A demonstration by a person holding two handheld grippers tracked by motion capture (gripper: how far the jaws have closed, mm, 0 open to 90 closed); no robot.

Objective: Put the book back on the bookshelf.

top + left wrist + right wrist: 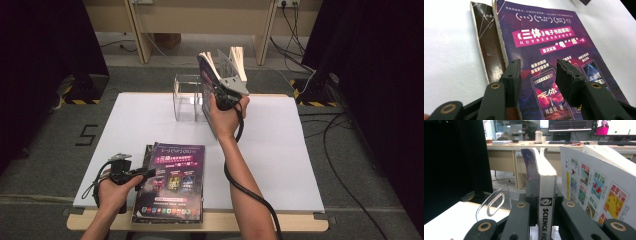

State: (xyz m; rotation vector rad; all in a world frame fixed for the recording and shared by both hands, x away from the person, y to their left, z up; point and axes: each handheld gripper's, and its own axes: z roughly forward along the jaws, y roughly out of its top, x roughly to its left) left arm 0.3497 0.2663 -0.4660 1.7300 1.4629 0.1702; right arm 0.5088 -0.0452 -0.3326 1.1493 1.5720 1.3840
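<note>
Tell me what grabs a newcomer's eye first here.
The right gripper holds a magazine upright by its spine, raised over the clear acrylic rack at the table's far edge. Near the front edge, a purple-covered magazine tops a small stack, with the open left gripper poised over it.

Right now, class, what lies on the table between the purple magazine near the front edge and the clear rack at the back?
Nothing: in the high view the table is bare between the magazine and the rack.

The held book's spine (pixel 545 212) reads "SCIENCE FIC"; floor marking (pixel 86 134) reads "5".
</note>
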